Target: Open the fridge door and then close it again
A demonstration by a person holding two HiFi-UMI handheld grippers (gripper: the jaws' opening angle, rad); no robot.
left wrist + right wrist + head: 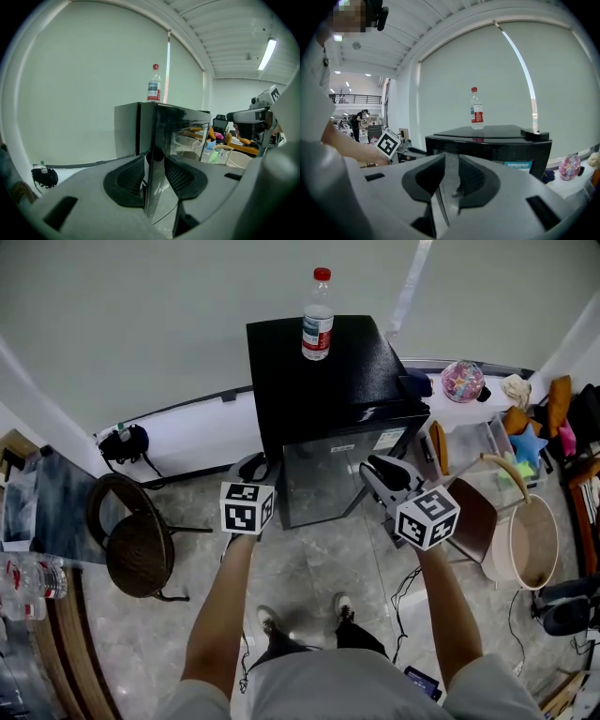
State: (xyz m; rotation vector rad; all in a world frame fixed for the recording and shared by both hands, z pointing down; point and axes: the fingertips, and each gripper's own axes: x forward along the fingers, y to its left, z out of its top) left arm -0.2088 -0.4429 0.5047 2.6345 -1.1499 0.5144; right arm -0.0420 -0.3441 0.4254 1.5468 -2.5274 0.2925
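Observation:
A black mini fridge (319, 381) stands against the wall with a water bottle (318, 315) on top. Its glossy door (323, 484) faces me and looks slightly ajar at the right. My left gripper (253, 465) is at the door's left edge. In the left gripper view the door edge (151, 154) runs between the jaws of the left gripper (152, 180), and the pads look pressed on it. My right gripper (375, 470) is at the door's right edge. In the right gripper view the right gripper (451, 180) is shut on the thin door edge (449, 164).
A round dark chair (136, 540) stands on the floor at the left. A beige bucket (530, 540) and a brown seat (473, 521) sit close on the right, with toys and clutter (464, 381) behind them. Cables (408, 587) trail on the tiled floor.

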